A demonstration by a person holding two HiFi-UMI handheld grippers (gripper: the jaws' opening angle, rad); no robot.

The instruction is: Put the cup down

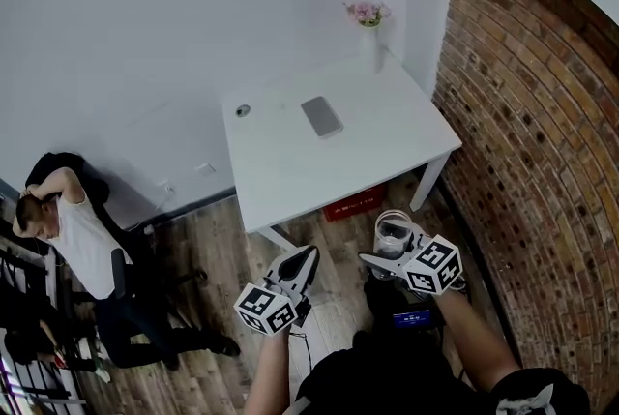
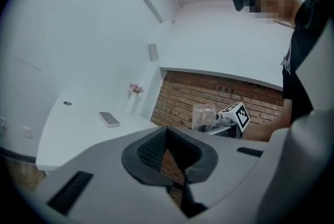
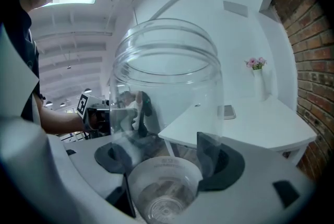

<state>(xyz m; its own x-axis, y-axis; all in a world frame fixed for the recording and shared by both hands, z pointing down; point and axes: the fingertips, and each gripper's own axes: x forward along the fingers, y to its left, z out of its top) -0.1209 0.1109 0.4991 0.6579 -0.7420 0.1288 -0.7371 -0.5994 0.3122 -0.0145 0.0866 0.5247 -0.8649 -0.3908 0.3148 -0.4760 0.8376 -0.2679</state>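
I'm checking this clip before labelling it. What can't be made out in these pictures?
Small round thing on the table: too small in the head view to name.
Red thing under the table: mostly hidden by the tabletop, head view.
Phone: too small in the head view to tell which face is up.
Floor beneath the cup: hidden by the right tongs, head view.

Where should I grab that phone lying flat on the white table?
Probably across its two long edges, coming straight down from above: the phone lies flat on the table, so only its thin sides offer a pinch.
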